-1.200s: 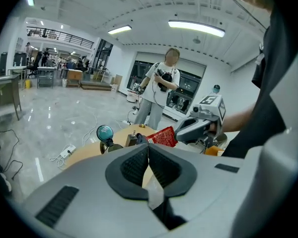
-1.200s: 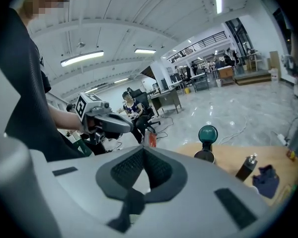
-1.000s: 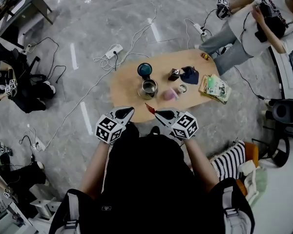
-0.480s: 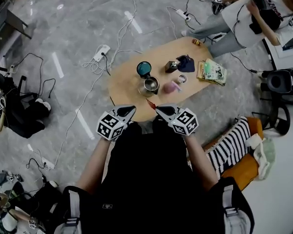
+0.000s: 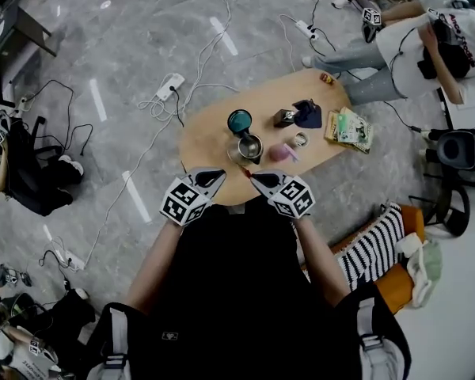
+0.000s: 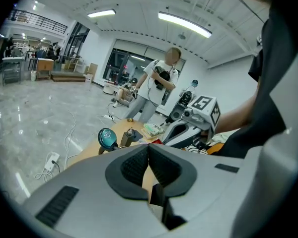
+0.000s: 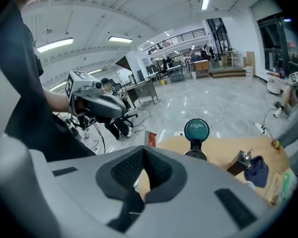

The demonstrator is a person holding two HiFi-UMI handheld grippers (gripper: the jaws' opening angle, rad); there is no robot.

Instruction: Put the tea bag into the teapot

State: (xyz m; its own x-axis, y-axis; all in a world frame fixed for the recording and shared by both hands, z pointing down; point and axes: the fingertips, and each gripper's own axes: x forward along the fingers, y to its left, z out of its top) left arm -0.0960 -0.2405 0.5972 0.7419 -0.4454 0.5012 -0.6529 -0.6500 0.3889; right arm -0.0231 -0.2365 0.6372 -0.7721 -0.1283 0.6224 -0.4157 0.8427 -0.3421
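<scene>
Tea bag point(image 7: 150, 139) is sticking out from the right gripper's point(image 5: 252, 176) pinched-together jaws over the table's point(image 5: 206, 137) near edge, near the teapot point(image 5: 246, 146), while the left gripper point(image 5: 218, 173) is hovering closed and empty.

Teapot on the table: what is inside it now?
The teal lid stands open. Inside the teapot only shiny metal shows; the bottom is too small to judge. The red tea bag is outside, at the right gripper.
</scene>
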